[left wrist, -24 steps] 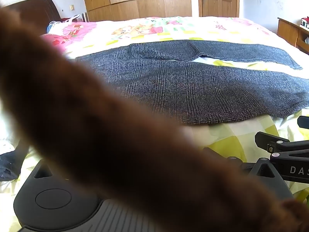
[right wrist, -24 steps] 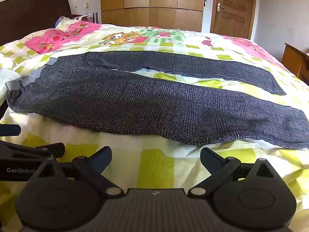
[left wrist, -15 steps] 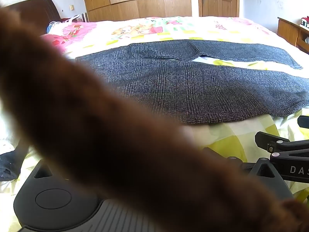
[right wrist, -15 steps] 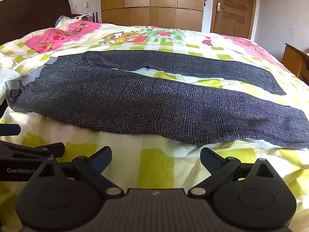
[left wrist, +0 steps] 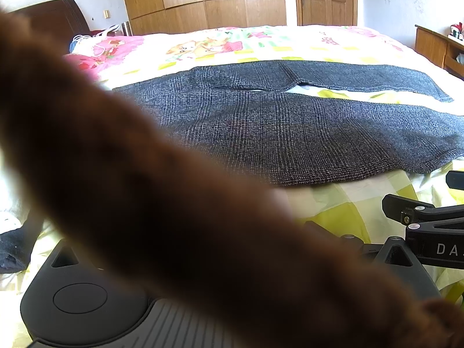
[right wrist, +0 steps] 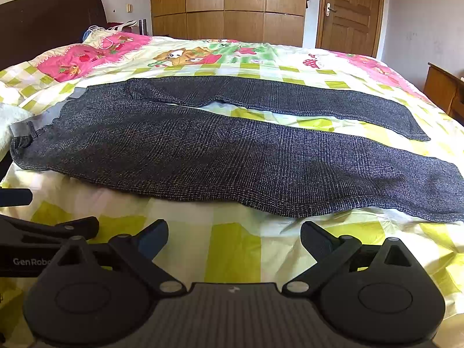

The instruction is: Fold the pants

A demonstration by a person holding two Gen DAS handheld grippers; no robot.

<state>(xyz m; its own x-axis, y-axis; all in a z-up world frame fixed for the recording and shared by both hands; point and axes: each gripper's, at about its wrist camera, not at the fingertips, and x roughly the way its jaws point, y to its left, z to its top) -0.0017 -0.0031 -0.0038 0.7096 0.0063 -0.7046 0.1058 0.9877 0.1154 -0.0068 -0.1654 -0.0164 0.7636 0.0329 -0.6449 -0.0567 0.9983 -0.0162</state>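
Almost nothing differs across the three moments. In the left wrist view the near edge of the pants sits a touch higher in the picture than 0.8 s ago, a very slight shift of that camera, and the blurred brown shape covers the same left and near part. In the right wrist view no change can be made out

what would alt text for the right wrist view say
Dark grey checked pants lie flat, legs spread apart, across a bed with a yellow-green checked cover. The open right gripper rests in front, holding nothing; wooden wardrobes stand behind.
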